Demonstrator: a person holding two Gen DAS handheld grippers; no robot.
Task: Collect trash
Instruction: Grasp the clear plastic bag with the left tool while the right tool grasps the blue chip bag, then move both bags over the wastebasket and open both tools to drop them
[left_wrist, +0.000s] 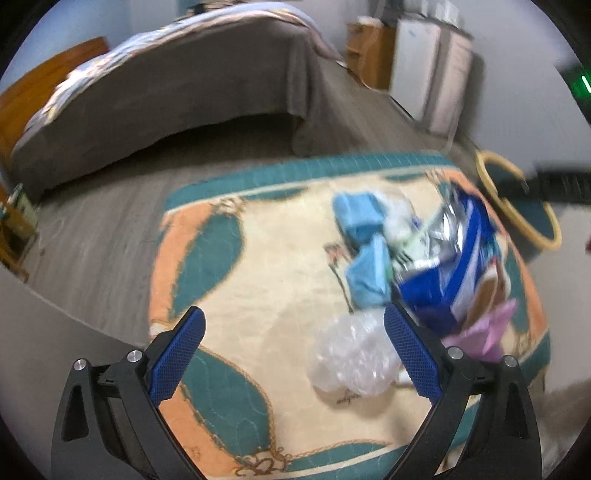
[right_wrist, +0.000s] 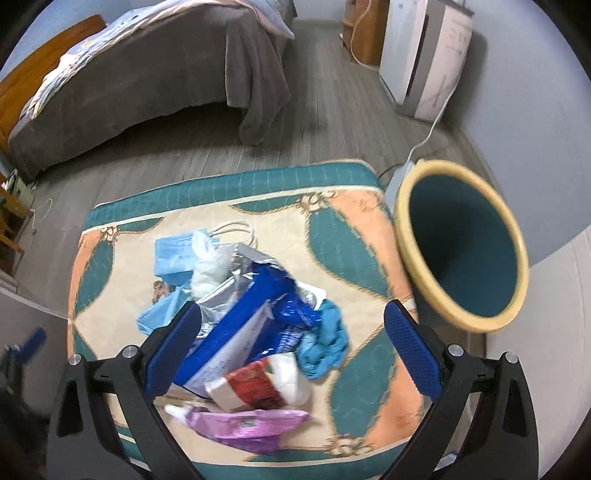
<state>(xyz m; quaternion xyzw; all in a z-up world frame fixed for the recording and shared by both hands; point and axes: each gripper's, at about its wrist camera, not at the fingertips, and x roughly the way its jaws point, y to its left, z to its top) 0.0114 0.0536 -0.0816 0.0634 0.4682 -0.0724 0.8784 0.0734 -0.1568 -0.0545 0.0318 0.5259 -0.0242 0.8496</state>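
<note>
Teal bin (right_wrist: 461, 243) interior seemingly bare.

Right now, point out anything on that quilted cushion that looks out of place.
A heap of litter sits on the cushion: a torn blue foil bag, a face mask, a pink wrapper and crumpled clear plastic. The bin stands right beside it.

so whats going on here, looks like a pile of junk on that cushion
A person holds a gripper in each hand over a patterned cushion piled with trash: a blue foil bag, blue face masks, a pink wrapper and a crumpled clear plastic bag. Both the left gripper and right gripper are open and hold nothing. A teal bin with a yellow rim stands beside the cushion, empty as far as can be seen.
</note>
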